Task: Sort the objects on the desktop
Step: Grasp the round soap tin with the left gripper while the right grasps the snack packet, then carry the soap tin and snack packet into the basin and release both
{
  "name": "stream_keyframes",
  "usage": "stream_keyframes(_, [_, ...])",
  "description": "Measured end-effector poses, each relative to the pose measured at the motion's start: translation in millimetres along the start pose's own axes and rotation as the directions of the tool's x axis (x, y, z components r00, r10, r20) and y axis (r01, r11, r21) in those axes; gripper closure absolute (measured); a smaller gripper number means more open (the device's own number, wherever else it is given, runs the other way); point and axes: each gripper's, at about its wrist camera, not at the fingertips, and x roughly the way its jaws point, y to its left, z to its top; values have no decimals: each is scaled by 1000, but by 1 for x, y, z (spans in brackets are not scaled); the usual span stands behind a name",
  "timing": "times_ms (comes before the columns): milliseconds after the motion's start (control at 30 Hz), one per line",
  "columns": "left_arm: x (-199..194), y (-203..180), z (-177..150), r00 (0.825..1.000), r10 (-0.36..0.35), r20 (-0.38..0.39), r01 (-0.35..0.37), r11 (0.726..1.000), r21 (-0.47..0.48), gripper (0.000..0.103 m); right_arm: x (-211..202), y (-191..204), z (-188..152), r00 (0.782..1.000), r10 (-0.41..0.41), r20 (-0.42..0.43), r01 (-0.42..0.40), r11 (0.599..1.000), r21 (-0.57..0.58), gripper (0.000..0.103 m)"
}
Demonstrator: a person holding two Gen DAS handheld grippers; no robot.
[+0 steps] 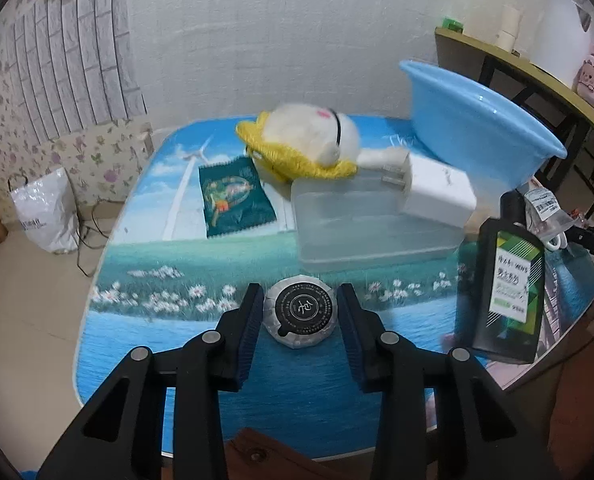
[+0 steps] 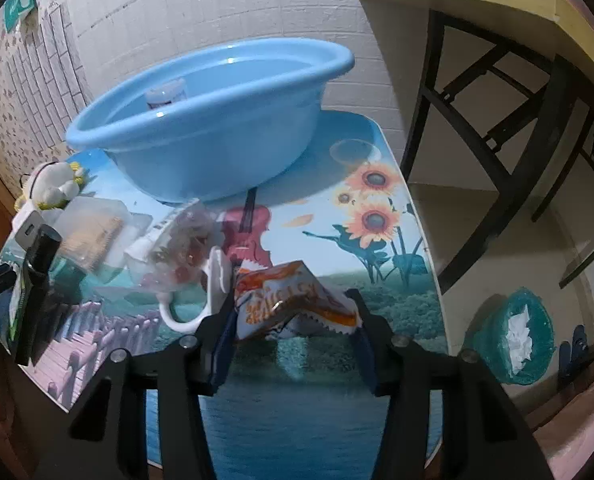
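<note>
My left gripper (image 1: 300,312) is open, its jaws either side of a round foil-wrapped puck with a black label (image 1: 299,317) on the table mat; a small gap shows on each side. My right gripper (image 2: 293,316) holds an orange and white snack packet (image 2: 293,304) between its jaws, lifted a little above the mat. A blue basin (image 2: 217,120) stands at the back with a small jar (image 2: 165,94) inside; it also shows in the left wrist view (image 1: 473,120).
A clear lidded box (image 1: 369,224) carries a white charger (image 1: 437,192) and a plush toy (image 1: 313,140). A green snack packet (image 1: 233,200), a dark bottle (image 1: 509,292), white scissors (image 2: 201,300) and a clear bag (image 2: 181,248) lie on the table. A wooden shelf (image 2: 477,8) stands right.
</note>
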Motion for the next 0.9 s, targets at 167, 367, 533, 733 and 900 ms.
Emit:
stream_keyframes(167, [-13, -3, 12, 1000, 6, 24, -6, 1000, -2, 66, -15, 0, 4, 999, 8, 41, -8, 1000, 8, 55])
stream_keyframes(367, [-25, -11, 30, 1000, -4, 28, 5, 1000, -7, 66, -41, 1, 16, 994, 36, 103, -37, 999, 10, 55])
stream_keyframes(533, [-34, -27, 55, 998, -20, 63, 19, 1000, 19, 66, -60, 5, 30, 987, 48, 154, -48, 999, -7, 55])
stream_keyframes(733, [-40, -59, 88, 992, -76, 104, 68, 995, 77, 66, -73, 4, 45, 977, 65, 206, -64, 998, -11, 55])
stream_keyframes(900, [-36, -91, 113, 985, -130, 114, 115, 985, 133, 66, -76, 8, 61, 965, 99, 242, -97, 995, -22, 55])
